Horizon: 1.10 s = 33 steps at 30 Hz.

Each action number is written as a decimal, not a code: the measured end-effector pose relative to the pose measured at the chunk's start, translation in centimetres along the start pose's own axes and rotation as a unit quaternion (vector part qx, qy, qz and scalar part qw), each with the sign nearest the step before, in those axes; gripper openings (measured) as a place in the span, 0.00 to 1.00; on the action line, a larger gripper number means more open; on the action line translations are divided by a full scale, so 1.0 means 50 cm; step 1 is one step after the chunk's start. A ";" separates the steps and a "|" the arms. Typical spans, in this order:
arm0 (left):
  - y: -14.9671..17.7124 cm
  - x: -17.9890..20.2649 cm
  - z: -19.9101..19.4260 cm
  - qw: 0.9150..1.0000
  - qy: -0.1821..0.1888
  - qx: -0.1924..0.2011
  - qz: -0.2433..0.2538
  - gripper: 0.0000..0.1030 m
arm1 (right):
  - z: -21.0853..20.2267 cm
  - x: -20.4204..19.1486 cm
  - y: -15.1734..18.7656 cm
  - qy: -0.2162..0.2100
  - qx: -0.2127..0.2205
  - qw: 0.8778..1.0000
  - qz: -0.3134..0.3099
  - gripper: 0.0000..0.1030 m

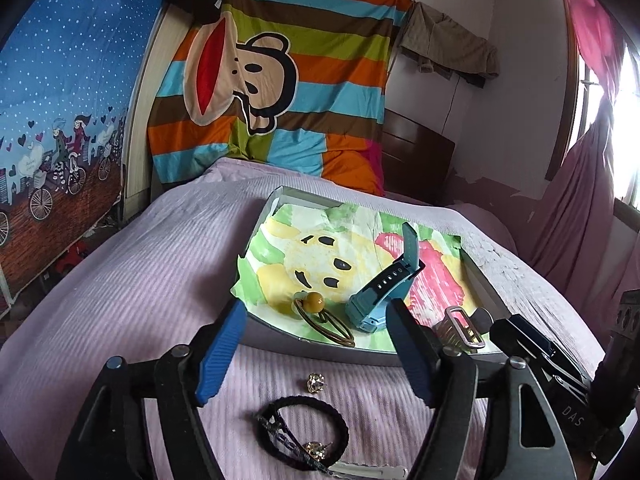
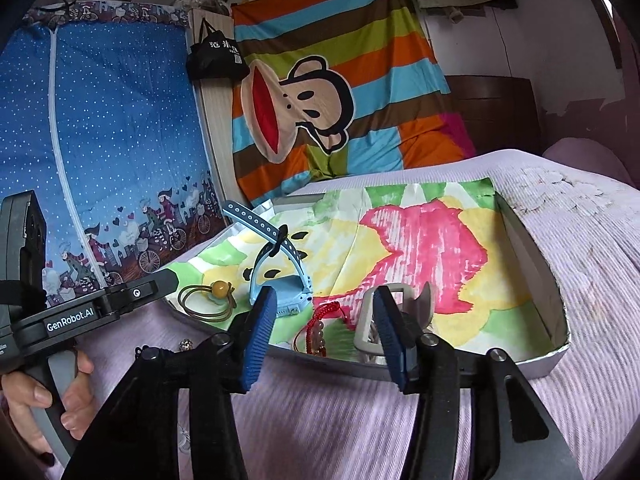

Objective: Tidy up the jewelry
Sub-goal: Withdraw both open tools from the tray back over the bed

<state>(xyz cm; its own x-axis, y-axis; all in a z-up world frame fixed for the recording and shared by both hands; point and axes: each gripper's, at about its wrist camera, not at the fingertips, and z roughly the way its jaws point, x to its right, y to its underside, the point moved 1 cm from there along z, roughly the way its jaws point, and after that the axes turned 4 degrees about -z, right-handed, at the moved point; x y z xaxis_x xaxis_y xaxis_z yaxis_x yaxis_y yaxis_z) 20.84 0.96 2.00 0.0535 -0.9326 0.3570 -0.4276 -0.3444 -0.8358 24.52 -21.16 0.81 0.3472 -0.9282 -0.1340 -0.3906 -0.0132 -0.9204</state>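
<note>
A shallow grey tray (image 1: 276,345) lined with bright painted paper lies on the bed. In it are a light blue watch (image 1: 376,300), a brown hair tie with an amber bead (image 1: 320,318) and a grey buckle clip (image 1: 460,326). My left gripper (image 1: 316,306) hovers open at the tray's near rim with nothing between its blue pads. In the right wrist view, my right gripper (image 2: 325,294) is open over a red string bracelet (image 2: 320,326) and the grey clip (image 2: 370,326). The watch (image 2: 276,276) stands to its left. Neither gripper holds anything.
On the lilac bedspread in front of the tray lie a crystal stud (image 1: 315,383), a black hair tie (image 1: 304,432), a second stud (image 1: 316,450) and a silver hair clip (image 1: 368,472). A hand (image 2: 40,392) holds the left gripper's handle. A striped cartoon sheet (image 1: 280,80) hangs behind.
</note>
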 end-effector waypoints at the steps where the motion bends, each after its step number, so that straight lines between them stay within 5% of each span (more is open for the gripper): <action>1: 0.001 -0.001 -0.010 1.000 -0.002 0.007 0.000 0.81 | -0.009 -0.001 0.000 0.001 0.006 1.000 -0.001 0.56; 6: 0.010 -0.003 -0.051 1.000 0.003 0.022 0.004 0.97 | -0.057 -0.006 0.001 0.017 0.028 0.999 0.001 0.79; 14: 0.028 0.000 -0.126 0.998 0.001 0.044 0.038 1.00 | -0.135 -0.020 0.009 0.042 0.059 0.997 0.002 0.99; 33: 0.078 -0.018 -0.230 0.995 -0.012 0.063 0.073 1.00 | -0.247 -0.075 0.042 0.033 0.086 0.995 -0.024 0.99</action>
<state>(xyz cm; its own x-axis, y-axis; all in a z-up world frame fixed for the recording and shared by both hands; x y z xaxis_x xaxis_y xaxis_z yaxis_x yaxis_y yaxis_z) 8.73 1.69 3.21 0.0208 -0.9755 0.2190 -0.3163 -0.2142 -0.9242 11.87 -22.29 3.91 0.3022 -0.9507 -0.0692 -0.2213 0.0007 -0.9752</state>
